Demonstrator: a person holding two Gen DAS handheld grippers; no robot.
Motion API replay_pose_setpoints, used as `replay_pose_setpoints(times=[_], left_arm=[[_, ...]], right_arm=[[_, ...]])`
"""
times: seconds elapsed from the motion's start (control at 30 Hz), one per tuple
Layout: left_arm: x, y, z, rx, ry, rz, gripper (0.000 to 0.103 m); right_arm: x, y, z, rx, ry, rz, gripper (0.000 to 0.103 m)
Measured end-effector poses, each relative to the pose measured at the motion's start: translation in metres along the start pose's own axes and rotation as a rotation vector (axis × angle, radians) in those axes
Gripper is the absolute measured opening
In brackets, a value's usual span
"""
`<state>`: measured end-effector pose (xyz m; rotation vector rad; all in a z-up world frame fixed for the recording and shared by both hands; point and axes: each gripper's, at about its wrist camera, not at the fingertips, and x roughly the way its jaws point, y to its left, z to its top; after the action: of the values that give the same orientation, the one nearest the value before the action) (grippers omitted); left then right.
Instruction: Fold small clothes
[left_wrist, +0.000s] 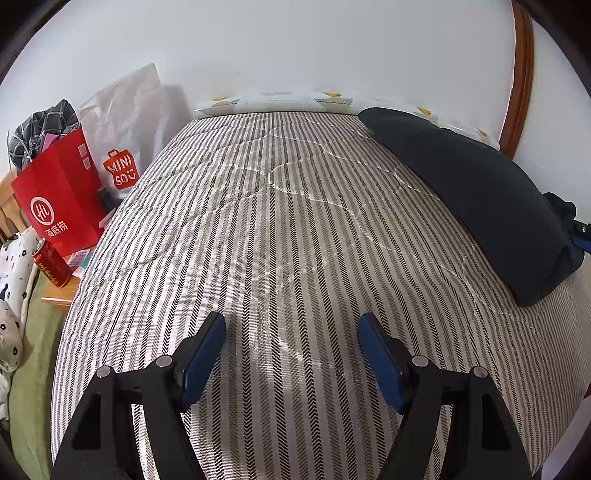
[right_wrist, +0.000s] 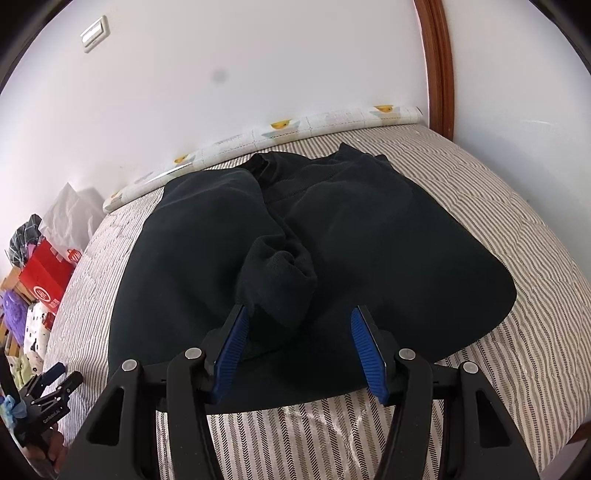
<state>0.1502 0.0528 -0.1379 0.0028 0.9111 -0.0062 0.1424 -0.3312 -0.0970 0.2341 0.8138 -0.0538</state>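
"mini so" — white bag (left_wrist: 122, 125)

We see a matt black knit-cloth garment (right_wrist: 207, 258) on a quilted, striped woven bedcover (left_wrist: 288, 229), gripper fingers (right_wrist: 369, 354) with ribbed blue rubbery pads on matt black plastic, a glossy red paper bag (left_wrist: 59, 199) and a varnished wood frame (left_wrist: 519, 81).

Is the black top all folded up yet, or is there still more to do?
Partly. The black fabric garment lies on the striped bed cover with its sleeves already turned in over the middle. Nothing is being held: the right gripper is open over a sleeve cuff, and the left gripper is open above bare cover. Folding the body over looks left.
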Motion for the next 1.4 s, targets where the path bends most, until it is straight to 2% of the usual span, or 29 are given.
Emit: replay_pose_setpoints(times=[0.67,1.23,1.4], left_arm=[[-0.001,0.002,0.001,-0.009,0.003,0.002,0.072],[-0.001,0.002,0.001,-0.010,0.009,0.011,0.074],[-0.002,0.002,0.000,-0.008,0.008,0.012,0.074]], right_arm=[[0.000,0.002,0.000,0.006,0.010,0.009,0.057],[-0.015,-0.006,0.002,-0.001,-0.020,0.003,0.057],[-0.021,-0.008,-0.002,-0.009,-0.017,0.048,0.060]])
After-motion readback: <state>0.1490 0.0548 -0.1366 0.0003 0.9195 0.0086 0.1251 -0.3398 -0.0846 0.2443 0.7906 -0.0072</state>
